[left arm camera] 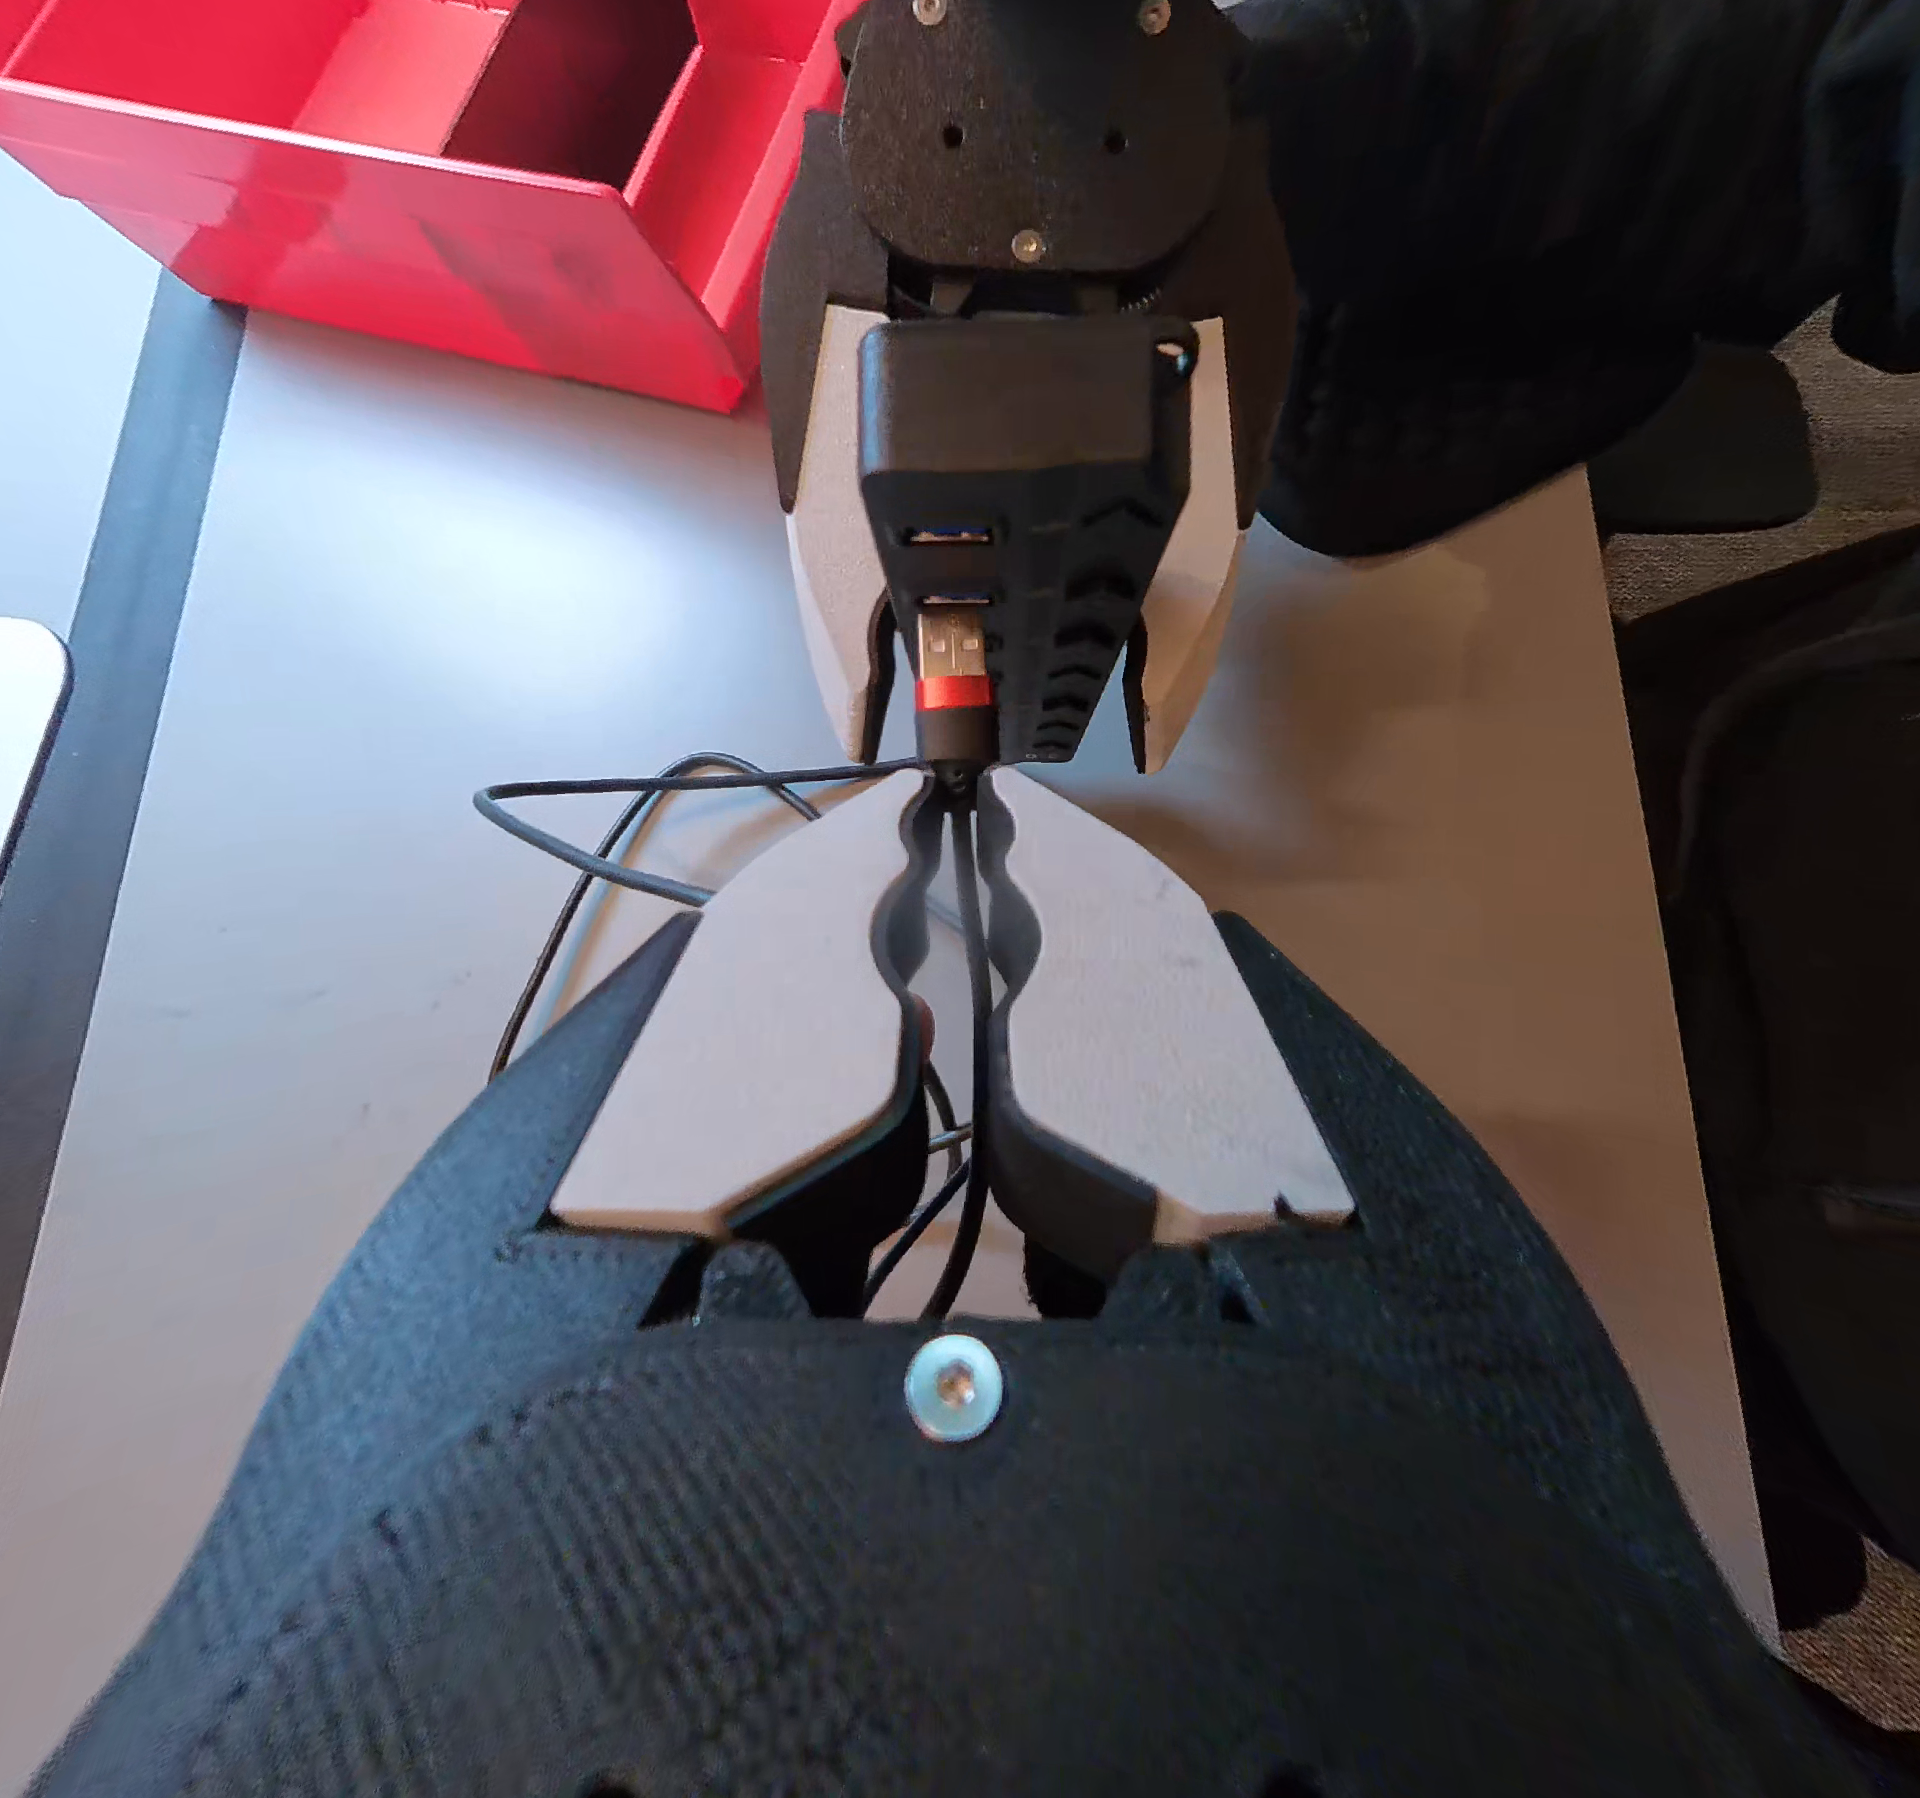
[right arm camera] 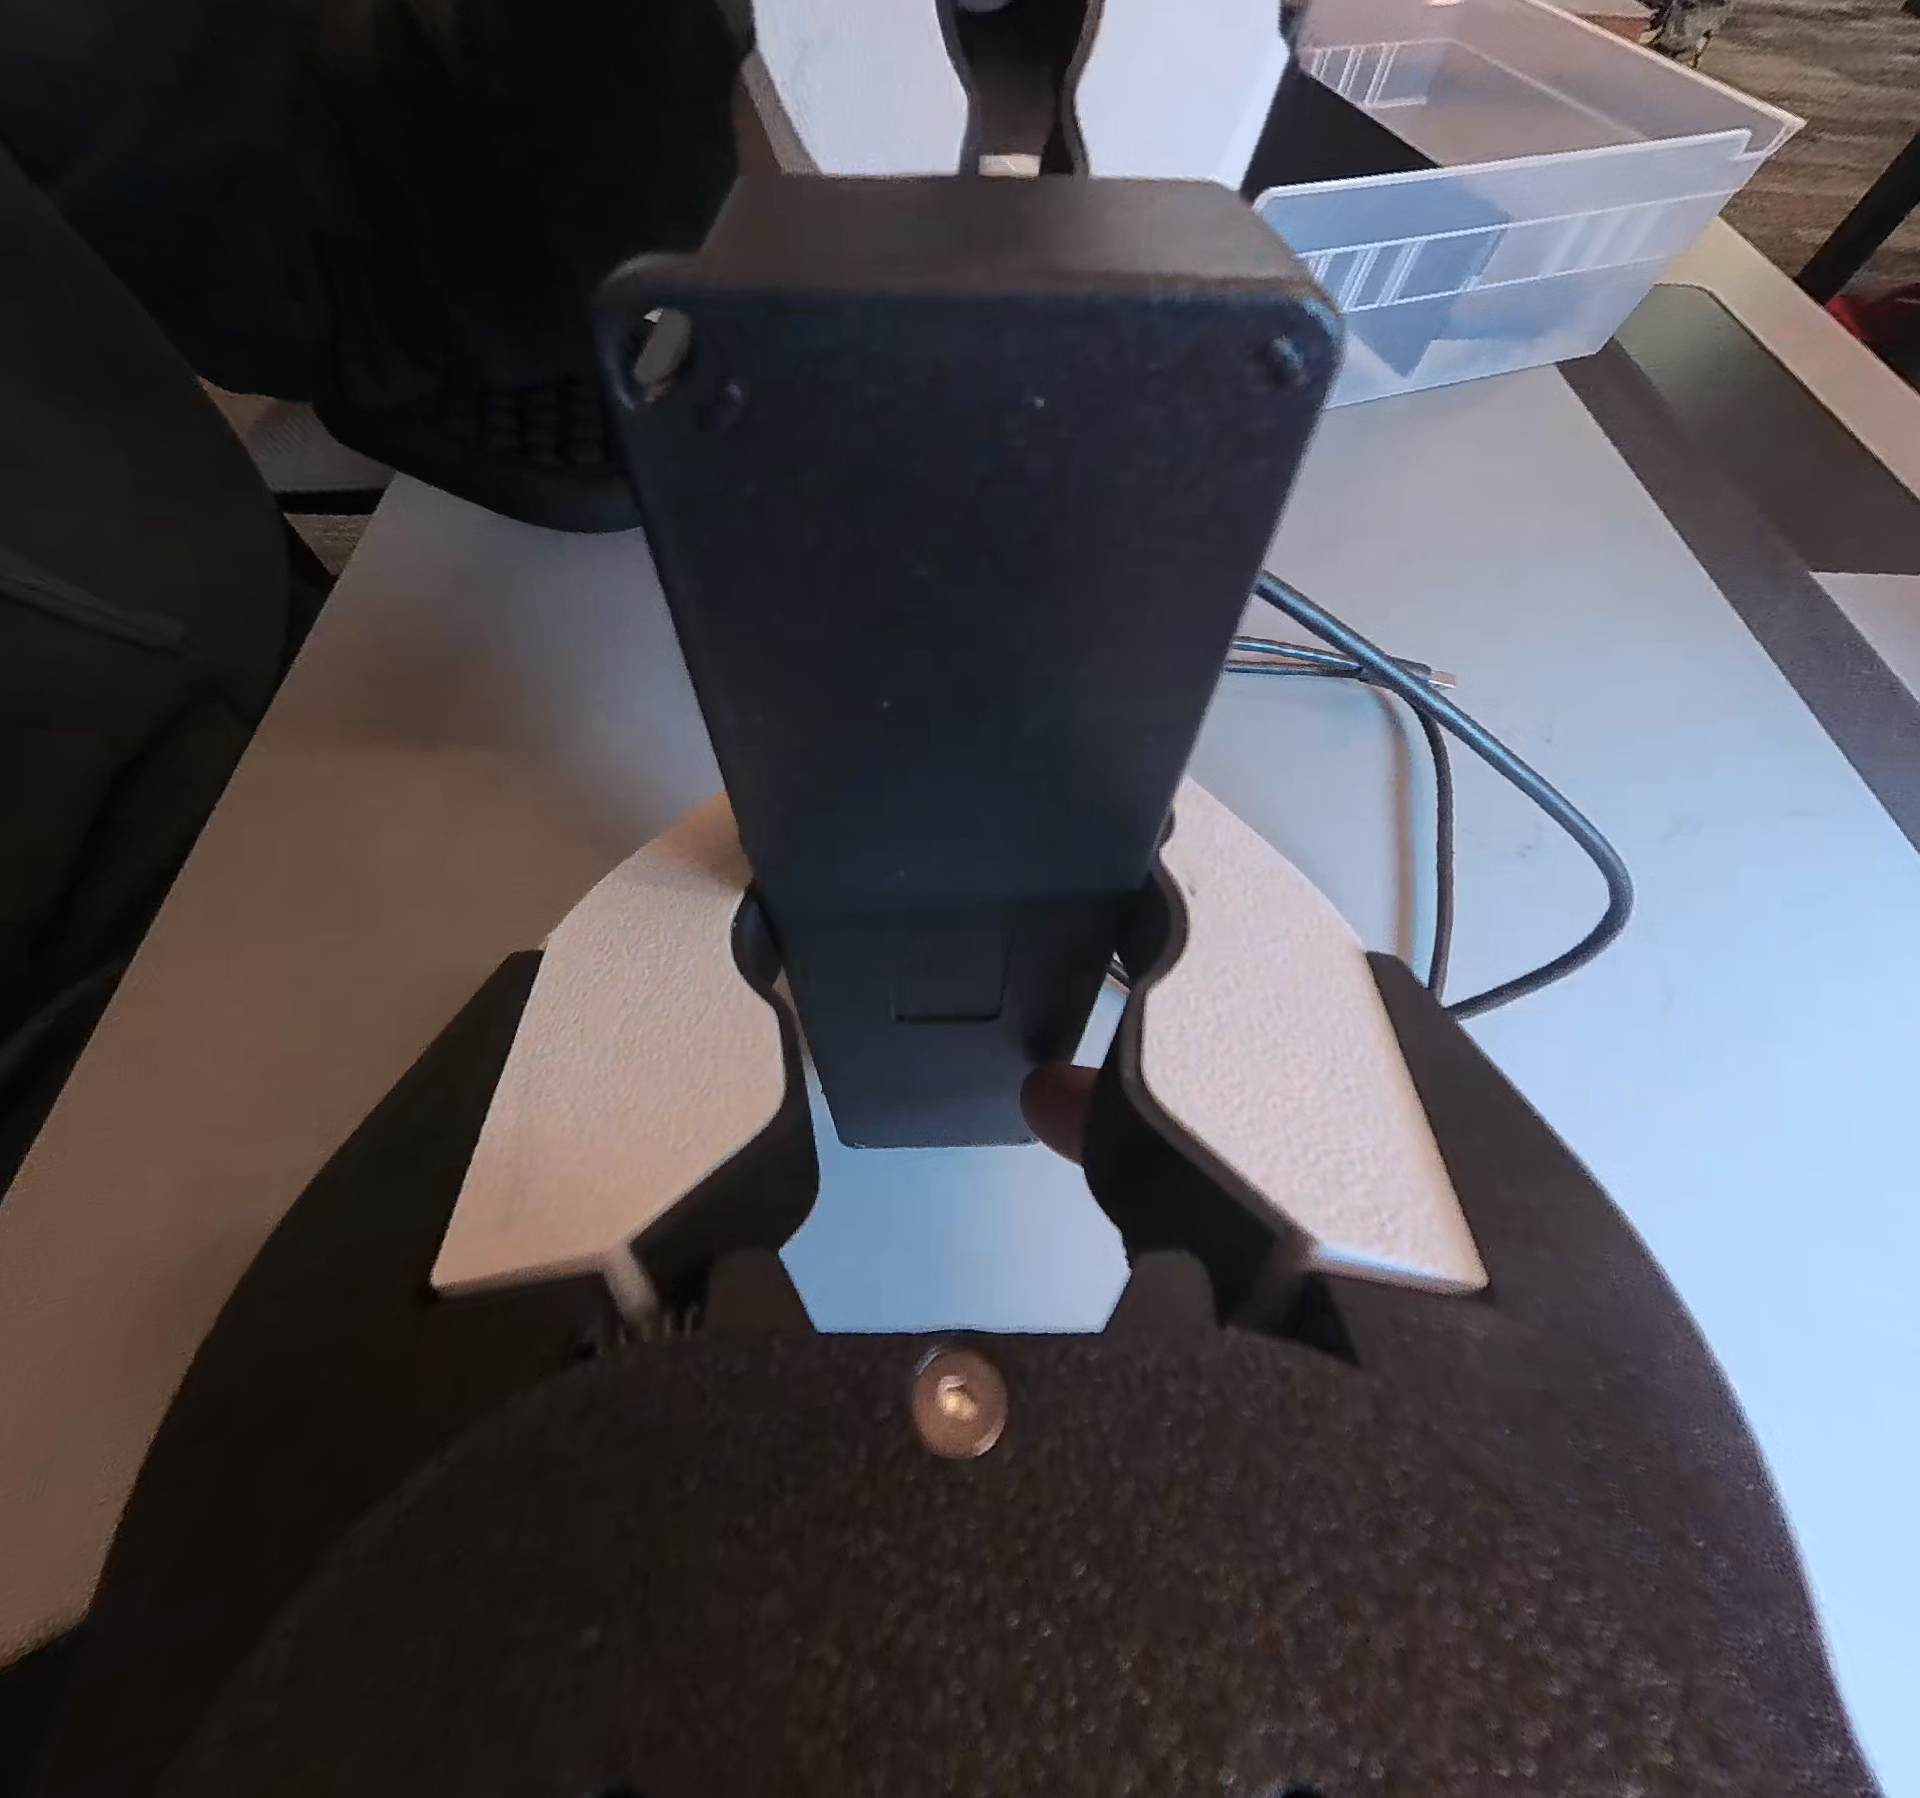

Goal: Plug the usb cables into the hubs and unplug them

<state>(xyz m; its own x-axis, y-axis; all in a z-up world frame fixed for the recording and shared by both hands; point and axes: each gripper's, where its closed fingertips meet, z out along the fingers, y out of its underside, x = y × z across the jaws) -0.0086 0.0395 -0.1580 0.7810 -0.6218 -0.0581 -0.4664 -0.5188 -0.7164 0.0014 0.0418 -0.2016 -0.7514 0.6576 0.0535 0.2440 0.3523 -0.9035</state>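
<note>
In the left wrist view my left gripper (left arm camera: 954, 792) is shut on the black boot of a USB cable plug (left arm camera: 954, 678) with a red band. Its bare metal tip sits at the lower of two blue ports on a black hub (left arm camera: 1023, 418). My right gripper (left arm camera: 1008, 751) faces me and is shut on that hub, holding it above the table. The cable (left arm camera: 582, 875) trails down between my left fingers and loops on the table. In the right wrist view my right gripper (right arm camera: 961, 907) clamps the hub's narrow end (right arm camera: 956, 522). The left gripper (right arm camera: 1023, 138) shows beyond the hub, which hides the ports.
A red divided bin (left arm camera: 395, 127) stands at the back left of the white table (left arm camera: 416, 605), beside a black strip (left arm camera: 114, 605). A clear plastic bin (right arm camera: 1538, 190) stands on the far side. Loose cable (right arm camera: 1538, 782) lies on the table. A black sleeve (left arm camera: 1558, 190) holds the right gripper.
</note>
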